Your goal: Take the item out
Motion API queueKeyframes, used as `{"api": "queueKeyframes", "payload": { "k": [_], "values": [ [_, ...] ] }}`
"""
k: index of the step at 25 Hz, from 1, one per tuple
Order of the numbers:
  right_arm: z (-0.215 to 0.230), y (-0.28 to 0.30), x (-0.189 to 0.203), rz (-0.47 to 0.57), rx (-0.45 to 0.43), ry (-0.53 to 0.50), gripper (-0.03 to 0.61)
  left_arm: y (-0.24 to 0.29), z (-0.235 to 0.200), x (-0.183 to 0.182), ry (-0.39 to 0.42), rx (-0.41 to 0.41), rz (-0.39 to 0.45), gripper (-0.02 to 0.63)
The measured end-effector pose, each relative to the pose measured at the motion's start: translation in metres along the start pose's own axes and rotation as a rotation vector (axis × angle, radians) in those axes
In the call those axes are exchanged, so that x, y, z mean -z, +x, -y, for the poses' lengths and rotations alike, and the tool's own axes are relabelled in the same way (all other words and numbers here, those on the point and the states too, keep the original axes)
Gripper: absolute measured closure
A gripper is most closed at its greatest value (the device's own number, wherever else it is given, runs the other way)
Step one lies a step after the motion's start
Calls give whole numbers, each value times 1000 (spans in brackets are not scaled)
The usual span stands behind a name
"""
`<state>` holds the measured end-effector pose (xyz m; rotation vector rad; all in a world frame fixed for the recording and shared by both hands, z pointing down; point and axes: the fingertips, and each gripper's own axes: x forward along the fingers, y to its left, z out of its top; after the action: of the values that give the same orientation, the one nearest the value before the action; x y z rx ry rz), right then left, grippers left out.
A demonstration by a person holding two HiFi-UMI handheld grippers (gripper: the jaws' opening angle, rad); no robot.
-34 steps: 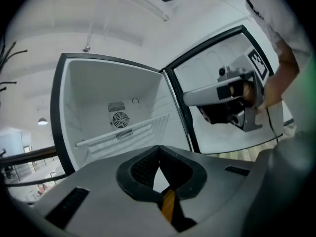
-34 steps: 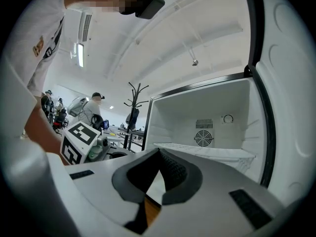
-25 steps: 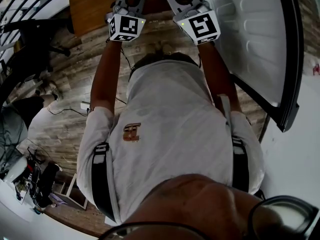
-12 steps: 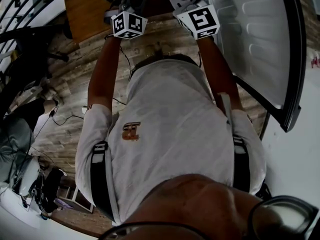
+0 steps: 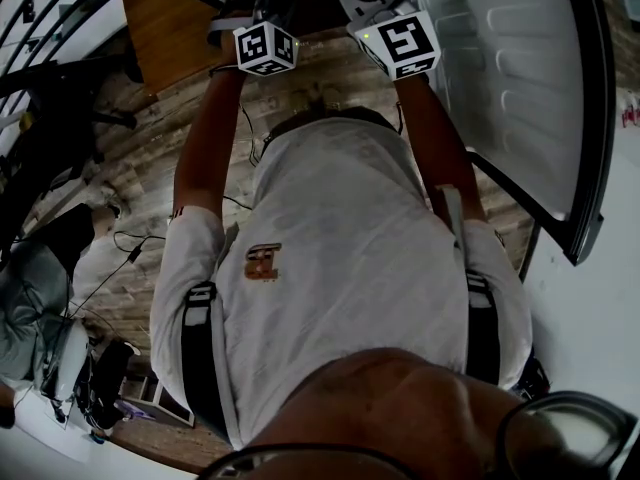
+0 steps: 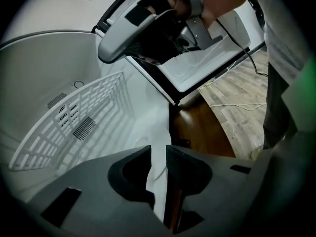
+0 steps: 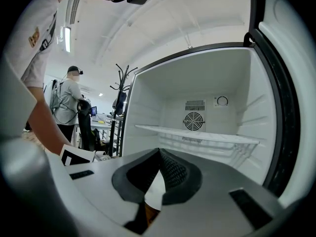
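Stands on a wooden floor (image 5: 150, 158), both arms stretched forward toward an open fridge (image 7: 148, 117). Holds the left claw (image 6: 158, 154) pointed downward into the fridge's white inside and rolled to one side, jaws just opened to a narrow, even slit. Grips nothing there: only white wall and a strip of brown floor through the gap. Holds the right claw (image 7: 159, 152) close to level, aimed straight into the compartment, clenched tip to tip on nothing. Faces, past that claw, a wire shelf (image 7: 197, 135) running across the compartment from side wall to side wall, with a round fan grille (image 7: 193, 121) on the back wall just above it and a dial (image 7: 222, 100) up and to the right of the grille. Has the fridge door (image 5: 520, 78) swung wide at the right arm's side, moulded white liner turned toward the body. Catches, from the left claw, a thin cable (image 6: 237, 105) lying loose on the planks near the fridge's foot. Catches, from the right claw, a coat rack (image 7: 121, 83) left of the fridge and another person (image 7: 69, 102) standing near it. Cannot place the item: nowhere plainly made out in these views, so no telling where it lies or which way its long axis runs.
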<state>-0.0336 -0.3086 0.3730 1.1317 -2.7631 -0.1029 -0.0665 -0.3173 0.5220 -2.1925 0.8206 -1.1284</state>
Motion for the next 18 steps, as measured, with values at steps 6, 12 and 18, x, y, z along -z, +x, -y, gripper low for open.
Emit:
{"api": "queueKeyframes", "payload": {
  "k": [6, 12, 18],
  "values": [
    [6, -4, 3, -7, 22, 2, 546, 15, 8, 6, 103, 28, -63, 468],
    [8, -11, 7, -3, 39, 9, 546, 27, 16, 13, 183, 44, -126, 448],
    [7, -16, 9, -10, 41, 11, 545, 36, 14, 19, 200, 59, -170, 439]
  ]
}}
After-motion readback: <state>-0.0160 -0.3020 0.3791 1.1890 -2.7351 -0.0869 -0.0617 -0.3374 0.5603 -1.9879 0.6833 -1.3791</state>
